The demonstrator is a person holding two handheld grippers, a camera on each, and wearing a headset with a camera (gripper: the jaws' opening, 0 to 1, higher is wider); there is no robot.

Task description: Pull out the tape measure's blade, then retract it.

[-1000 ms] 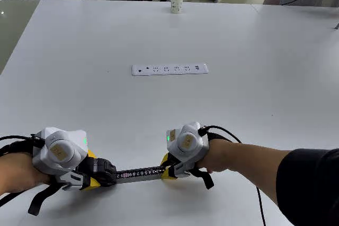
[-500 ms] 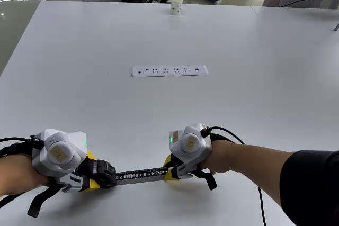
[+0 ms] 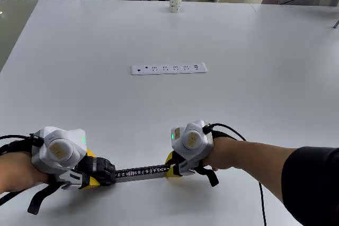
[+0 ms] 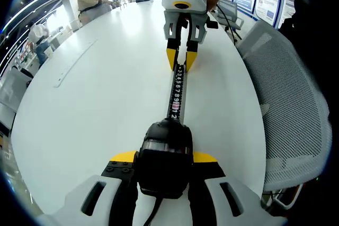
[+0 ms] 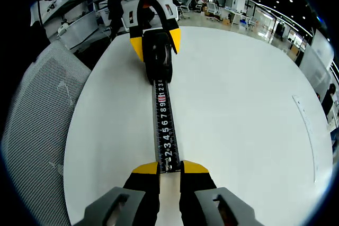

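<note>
Now the left hand-held gripper [image 3: 98,173] clamps the case [image 4: 165,154] and the right hand-held gripper [image 5: 169,169] pinches the blade [image 5: 164,125] tip; if that pinch slips, the blade could whip back.

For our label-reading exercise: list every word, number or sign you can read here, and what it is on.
"2 3 4 5 6 7 8 9": on the tape measure blade.
Red mark after the 9: too blurred to read.
Paper cup print: too small to read.
</note>
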